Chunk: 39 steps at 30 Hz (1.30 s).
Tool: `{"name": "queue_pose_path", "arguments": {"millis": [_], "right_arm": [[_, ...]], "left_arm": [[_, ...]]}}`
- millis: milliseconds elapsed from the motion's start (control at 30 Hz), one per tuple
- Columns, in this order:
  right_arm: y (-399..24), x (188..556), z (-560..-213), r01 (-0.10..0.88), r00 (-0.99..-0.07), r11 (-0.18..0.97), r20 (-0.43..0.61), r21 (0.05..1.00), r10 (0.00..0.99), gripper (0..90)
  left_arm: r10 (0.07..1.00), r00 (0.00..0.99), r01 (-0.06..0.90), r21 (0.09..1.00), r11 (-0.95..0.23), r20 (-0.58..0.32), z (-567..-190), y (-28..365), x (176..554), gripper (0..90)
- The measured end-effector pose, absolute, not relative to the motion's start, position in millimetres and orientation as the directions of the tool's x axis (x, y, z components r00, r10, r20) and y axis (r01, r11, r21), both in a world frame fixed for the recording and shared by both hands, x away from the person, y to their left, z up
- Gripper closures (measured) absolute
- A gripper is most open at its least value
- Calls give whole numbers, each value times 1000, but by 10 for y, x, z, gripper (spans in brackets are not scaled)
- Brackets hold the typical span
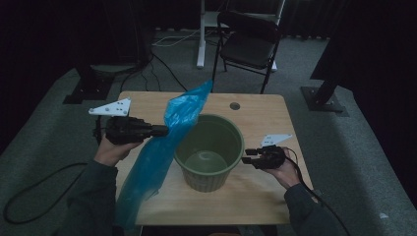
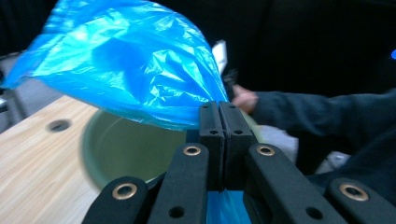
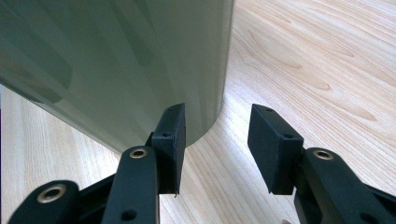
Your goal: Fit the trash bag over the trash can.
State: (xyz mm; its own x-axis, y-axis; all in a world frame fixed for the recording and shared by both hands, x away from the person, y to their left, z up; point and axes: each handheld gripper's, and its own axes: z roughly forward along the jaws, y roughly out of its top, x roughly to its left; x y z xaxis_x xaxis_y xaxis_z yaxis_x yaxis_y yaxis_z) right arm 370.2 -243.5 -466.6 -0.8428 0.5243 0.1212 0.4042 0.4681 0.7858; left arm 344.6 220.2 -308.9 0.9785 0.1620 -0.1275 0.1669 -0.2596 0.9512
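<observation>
A blue plastic bag (image 1: 169,135) hangs over the left rim of a green bin (image 1: 210,152) in the middle of the wooden table (image 1: 255,191). My left gripper (image 1: 164,130) is shut on the bag's film; in the left gripper view the jaws stand pressed together on the bag (image 2: 135,65) above the bin's mouth (image 2: 121,149). The bag's lower end trails off the table's front left edge. My right gripper (image 1: 246,157) stands open beside the bin's right wall, with nothing between its fingers. In the right gripper view the bin wall (image 3: 116,70) is just beyond my right gripper (image 3: 217,144).
A black folding chair (image 1: 248,42) stands behind the table. A round hole (image 1: 235,105) is in the tabletop at the back right. Cables lie on the grey floor at the left (image 1: 34,196). Dark stands flank the table.
</observation>
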Motion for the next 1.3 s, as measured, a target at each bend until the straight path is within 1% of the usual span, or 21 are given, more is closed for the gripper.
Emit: {"name": "queue_pose_path", "arguments": {"millis": [67, 133, 233, 333, 367, 400, 467, 533, 700, 733, 767, 833, 1000, 1067, 1167, 1267, 1300], "right_arm": [[-2434, 3703, -4661, 402, -842, 469, 117, 786, 526, 563], [-2439, 3704, -4648, 402, -840, 469, 114, 786, 530, 562], [-2456, 3709, -4622, 400, -836, 464, 107, 791, 538, 562], [-2485, 3716, -4563, 395, -828, 465, 88, 793, 553, 562], [-2500, 3720, -4525, 390, -825, 460, 80, 798, 560, 562], [-2540, 3731, -4405, 380, -815, 436, 71, 816, 576, 564], [-2552, 3741, -4358, 373, -811, 430, 64, 822, 581, 566], [-2569, 3769, -4205, 356, -805, 411, 52, 839, 591, 579], [-2521, 3834, -3855, 314, -793, 402, 5, 860, 609, 620], [-2495, 3842, -3783, 301, -795, 403, -6, 865, 607, 622], [-2416, 3855, -3637, 271, -802, 404, -27, 874, 596, 626], [-2383, 3858, -3595, 264, -804, 407, -34, 875, 593, 626], [-2113, 3889, -3382, 212, -824, 418, -68, 884, 562, 629], [-2009, 3909, -3355, 206, -830, 423, -72, 883, 553, 614], [-1816, 3937, -3385, 221, -857, 464, -56, 858, 512, 611], [-1695, 3932, -3473, 237, -882, 533, -50, 812, 469, 632], [-1666, 3922, -3506, 238, -892, 555, -46, 797, 450, 637]], "left_arm": [[141, 980, 174, 943, -283, -138, -3105, 2175, 3431, 877], [125, 979, 195, 921, -339, -161, -3184, 2116, 3442, 868], [126, 973, 231, 880, -414, -196, -3338, 2027, 3481, 863], [130, 969, 245, 856, -455, -208, -3422, 1963, 3505, 863], [126, 969, 248, 854, -458, -214, -3435, 1947, 3514, 862], [122, 968, 251, 851, -460, -220, -3439, 1932, 3516, 859], [116, 969, 246, 846, -473, -217, -3440, 1896, 3513, 853], [107, 971, 237, 839, -489, -212, -3435, 1849, 3507, 848], [97, 974, 226, 837, -498, -205, -3426, 1772, 3515, 845], [93, 974, 224, 837, -500, -206, -3431, 1758, 3527, 846], [91, 974, 225, 837, -499, -207, -3437, 1746, 3532, 846], [88, 974, 224, 835, -503, -209, -3447, 1728, 3537, 846], [69, 976, 213, 832, -513, -207, -3451, 1714, 3530, 848], [67, 977, 209, 833, -512, -205, -3443, 1718, 3521, 850], [76, 979, 203, 846, -493, -191, -3415, 1737, 3524, 854], [118, 978, 209, 870, -447, -174, -3369, 1769, 3547, 863], [145, 975, 215, 876, -432, -167, -3359, 1774, 3559, 863]]}}
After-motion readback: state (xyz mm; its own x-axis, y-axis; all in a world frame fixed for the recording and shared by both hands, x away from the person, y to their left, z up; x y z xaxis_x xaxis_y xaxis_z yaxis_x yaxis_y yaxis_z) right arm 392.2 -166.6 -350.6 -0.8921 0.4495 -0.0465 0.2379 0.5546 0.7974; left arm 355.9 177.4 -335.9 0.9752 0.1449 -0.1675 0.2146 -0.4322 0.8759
